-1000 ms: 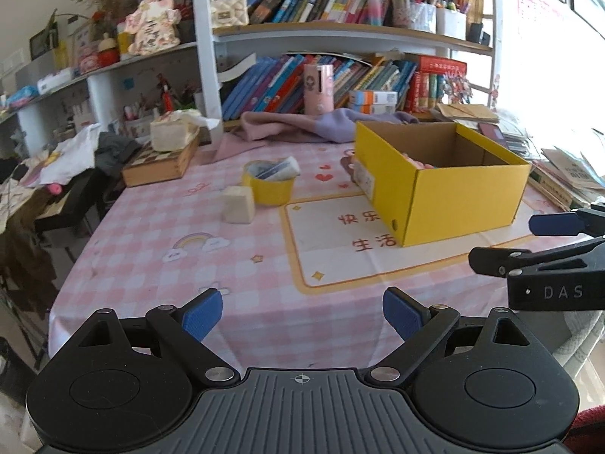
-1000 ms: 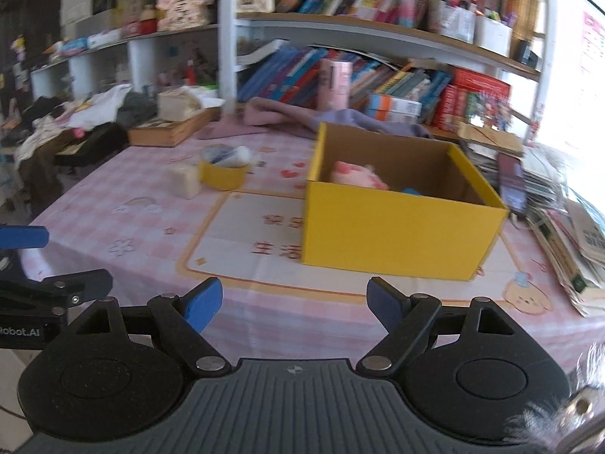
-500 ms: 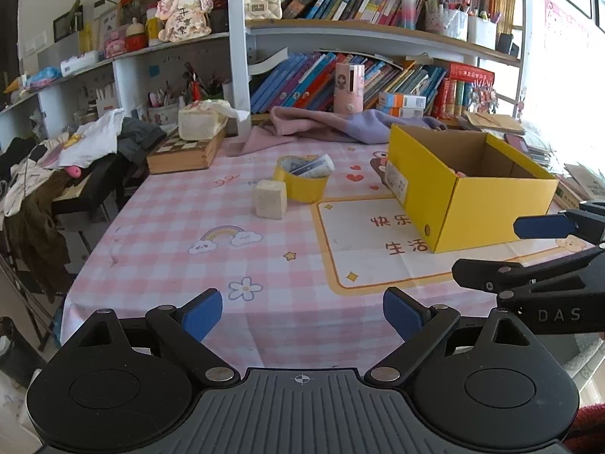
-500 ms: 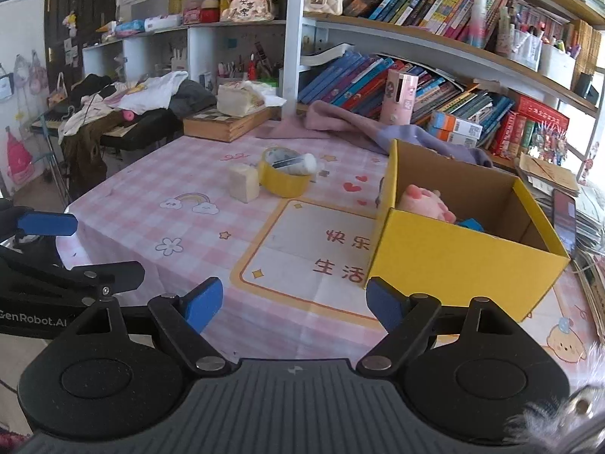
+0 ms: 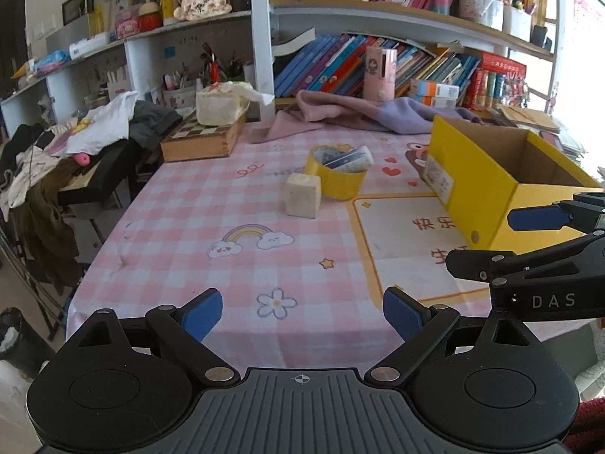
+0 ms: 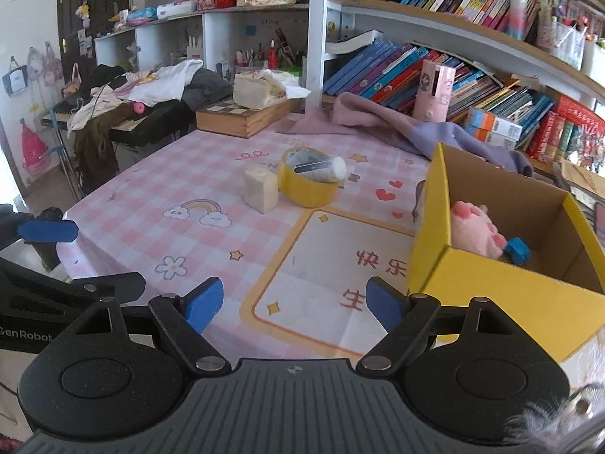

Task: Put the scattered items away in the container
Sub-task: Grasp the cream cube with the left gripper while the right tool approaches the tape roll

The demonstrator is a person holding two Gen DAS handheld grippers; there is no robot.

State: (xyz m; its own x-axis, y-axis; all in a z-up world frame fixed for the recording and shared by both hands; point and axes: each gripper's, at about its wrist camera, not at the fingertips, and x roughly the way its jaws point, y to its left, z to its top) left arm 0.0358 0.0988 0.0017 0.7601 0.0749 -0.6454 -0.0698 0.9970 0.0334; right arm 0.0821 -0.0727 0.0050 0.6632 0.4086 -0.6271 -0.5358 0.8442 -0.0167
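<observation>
Both empty & wide open, left gripper (image 5: 302, 312) & right gripper (image 6: 294, 304) approach mid-frame cube (image 5: 302, 200) & tape roll (image 5: 335, 177); next: grab one, into yellow box (image 6: 506, 295) at right.

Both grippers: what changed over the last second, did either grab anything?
Neither did. Both views swung left: the yellow box slid toward the right edge, the cream block and yellow tape roll toward centre. Left gripper and right gripper stayed open and empty; table items stayed put.

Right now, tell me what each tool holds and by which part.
Nothing. Left tool and right tool are both open and empty above the table.
</observation>
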